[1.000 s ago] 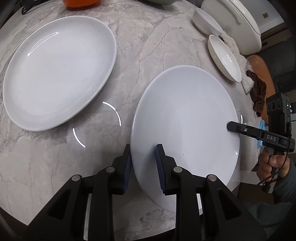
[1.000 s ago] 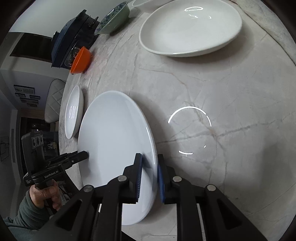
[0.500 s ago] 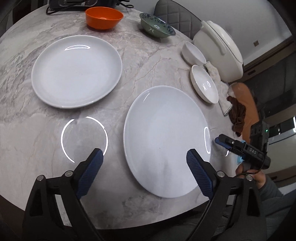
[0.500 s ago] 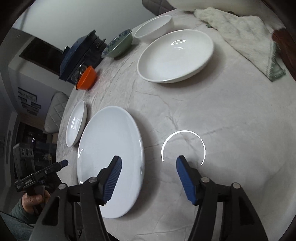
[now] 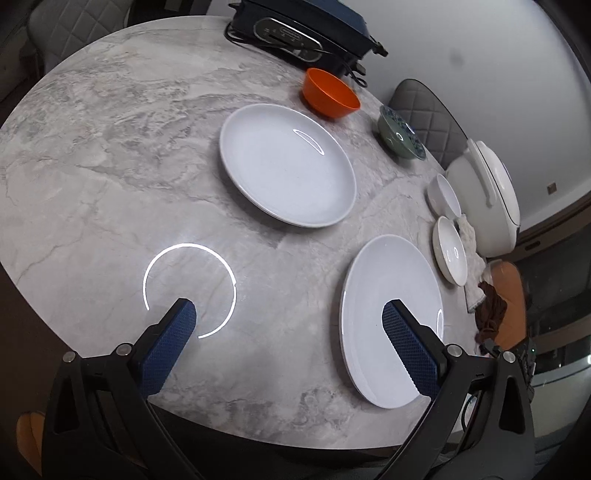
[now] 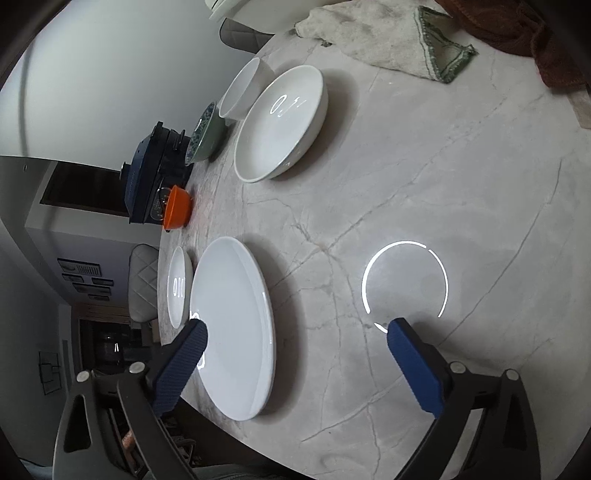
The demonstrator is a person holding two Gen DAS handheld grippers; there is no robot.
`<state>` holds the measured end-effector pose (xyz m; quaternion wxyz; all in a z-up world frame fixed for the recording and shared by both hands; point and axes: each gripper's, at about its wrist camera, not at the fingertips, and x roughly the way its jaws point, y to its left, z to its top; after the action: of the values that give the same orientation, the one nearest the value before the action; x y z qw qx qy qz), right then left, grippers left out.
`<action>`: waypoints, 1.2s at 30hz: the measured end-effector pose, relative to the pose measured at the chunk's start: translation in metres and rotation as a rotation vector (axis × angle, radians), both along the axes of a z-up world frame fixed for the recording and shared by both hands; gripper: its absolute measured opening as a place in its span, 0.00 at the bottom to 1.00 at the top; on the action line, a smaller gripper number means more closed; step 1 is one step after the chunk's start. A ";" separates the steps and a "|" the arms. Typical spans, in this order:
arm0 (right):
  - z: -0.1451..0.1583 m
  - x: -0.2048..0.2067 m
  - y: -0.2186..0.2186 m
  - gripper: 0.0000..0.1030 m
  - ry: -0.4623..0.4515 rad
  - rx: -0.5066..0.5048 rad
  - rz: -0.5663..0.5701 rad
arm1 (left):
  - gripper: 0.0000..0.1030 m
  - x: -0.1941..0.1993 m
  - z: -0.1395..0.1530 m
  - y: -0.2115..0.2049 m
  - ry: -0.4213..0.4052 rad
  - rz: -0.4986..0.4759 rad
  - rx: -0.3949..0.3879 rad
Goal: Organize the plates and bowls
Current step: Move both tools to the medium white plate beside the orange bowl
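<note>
Left gripper [image 5: 286,319]: wide open, holding nothing; it hangs above the near edge of the worktop [image 5: 110,155].
Right gripper [image 6: 295,336]: also spread wide and holding nothing, above the near edge.
Near plate [image 5: 391,306]: large and white, flat on the worktop near its edge. In the left wrist view it lies to the right of the gap between the fingers, and the right finger [image 5: 406,343] overlaps its near part in the view; whether they touch cannot be told. In the right wrist view the same plate [image 6: 236,325] lies at the left side, with the left finger [image 6: 181,365] in front of its rim.
Far plate [image 5: 288,164]: a second large white plate, flat, well beyond the left gripper and apart from the near plate.
Shallow white bowl [image 6: 282,123]: on the worktop beyond the right gripper, well apart from it; a deeper white bowl [image 6: 242,88] sits just beside it on the far side.
Green bowl [image 5: 400,138]: patterned inside, near the far right rim of the worktop.
Orange bowl [image 5: 330,92]: just beyond the far plate, in front of a dark electric grill [image 5: 299,29].
Cloth [image 6: 380,37]: a pale towel lies crumpled at the far right, next to a white cooker [image 5: 487,199].
</note>
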<state>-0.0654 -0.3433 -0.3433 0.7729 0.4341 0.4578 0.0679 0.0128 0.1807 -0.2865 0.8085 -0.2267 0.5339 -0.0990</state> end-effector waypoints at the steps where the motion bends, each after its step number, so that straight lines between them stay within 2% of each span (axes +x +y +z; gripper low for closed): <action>1: 0.002 0.001 0.003 1.00 -0.009 0.006 0.002 | 1.00 -0.001 0.000 0.010 -0.002 0.019 0.001; 4: 0.011 0.002 0.015 1.00 -0.044 0.028 0.004 | 1.00 0.007 0.004 0.033 -0.004 0.058 0.029; 7: 0.028 0.009 0.025 1.00 -0.065 -0.018 -0.005 | 1.00 0.026 0.011 0.052 -0.022 0.081 0.090; 9: 0.033 0.019 0.033 1.00 -0.004 -0.016 -0.027 | 1.00 0.042 0.015 0.062 -0.025 0.089 0.137; 11: 0.029 0.033 0.042 1.00 0.081 0.067 -0.066 | 1.00 0.059 0.016 0.071 -0.027 0.085 0.162; 12: 0.029 0.040 0.050 1.00 0.080 0.099 -0.061 | 1.00 0.069 0.015 0.075 -0.025 0.073 0.164; 13: 0.033 0.049 0.061 1.00 0.058 0.086 -0.035 | 1.00 0.080 0.013 0.077 -0.016 0.061 0.163; 15: 0.044 0.073 0.087 1.00 0.032 0.000 0.039 | 1.00 0.100 0.008 0.082 0.002 0.033 0.139; 16: 0.047 0.086 0.099 1.00 0.016 -0.009 0.079 | 0.99 0.109 0.005 0.083 0.013 0.018 0.133; 18: 0.052 0.112 0.119 1.00 0.000 0.001 0.135 | 0.99 0.123 0.001 0.085 0.024 -0.007 0.118; 20: 0.051 0.140 0.133 1.00 -0.025 0.061 0.173 | 0.99 0.137 -0.005 0.088 0.050 -0.027 0.096; 22: 0.047 0.166 0.145 1.00 -0.012 0.115 0.186 | 0.99 0.146 -0.012 0.090 0.069 -0.044 0.073; 26: 0.045 0.216 0.179 1.00 -0.010 0.068 0.287 | 0.99 0.166 -0.022 0.089 0.101 -0.080 0.111; 28: 0.041 0.229 0.192 1.00 0.004 0.055 0.313 | 0.99 0.173 -0.026 0.088 0.118 -0.080 0.136; 31: 0.043 0.238 0.207 1.00 -0.038 0.022 0.319 | 0.99 0.183 -0.029 0.082 0.144 -0.092 0.159; 34: 0.047 0.238 0.216 1.00 -0.087 0.028 0.307 | 0.99 0.187 -0.021 0.075 0.090 -0.116 0.167; 36: 0.046 0.240 0.218 1.00 -0.078 0.047 0.290 | 0.98 0.192 -0.022 0.069 0.080 -0.140 0.166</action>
<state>0.1742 -0.1257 -0.2973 0.7617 0.3783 0.4839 0.2064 0.2045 0.2498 -0.3086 0.7937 -0.1250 0.5866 -0.1014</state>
